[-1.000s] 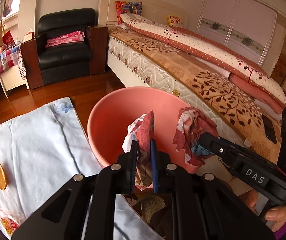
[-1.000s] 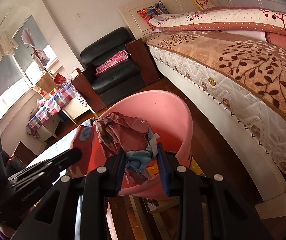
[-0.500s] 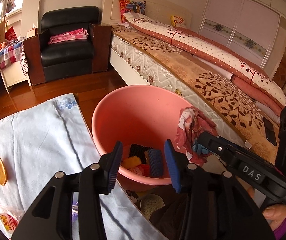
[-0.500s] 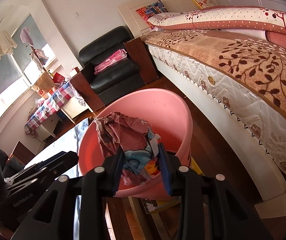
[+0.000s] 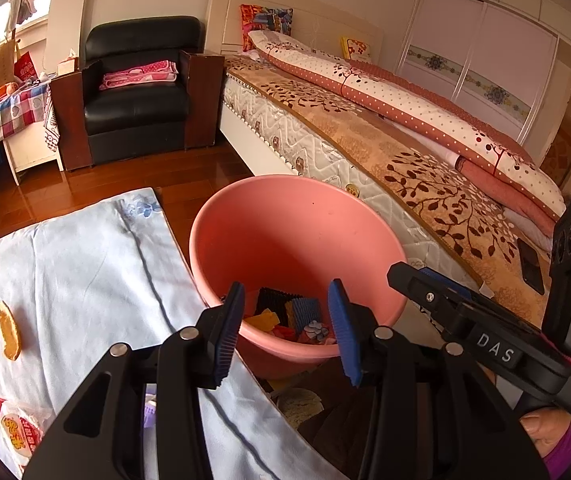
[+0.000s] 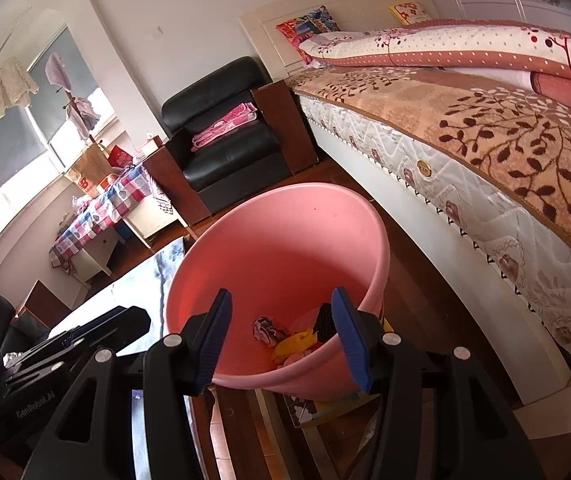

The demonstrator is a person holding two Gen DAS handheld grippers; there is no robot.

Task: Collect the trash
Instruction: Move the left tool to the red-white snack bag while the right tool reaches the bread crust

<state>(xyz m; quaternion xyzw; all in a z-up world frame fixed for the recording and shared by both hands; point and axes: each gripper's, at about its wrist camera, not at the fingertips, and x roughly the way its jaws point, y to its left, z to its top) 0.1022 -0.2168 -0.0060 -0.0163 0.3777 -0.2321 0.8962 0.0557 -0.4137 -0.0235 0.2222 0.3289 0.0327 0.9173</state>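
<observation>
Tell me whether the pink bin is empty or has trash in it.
Not empty. The pink bin holds a shallow pile of crumpled wrappers at its bottom; most of its inner wall is bare.

The pink bucket (image 5: 297,236) stood open-mouthed at twelve o'clock of both grippers, its upper hollow free and only a low heap of scraps (image 5: 293,320) on its floor. The bed (image 5: 385,148) walled off two o'clock just beyond the rim. The cloth-covered table (image 5: 85,280) bounded nine o'clock, with bare wood floor (image 5: 125,176) open at eleven.
</observation>
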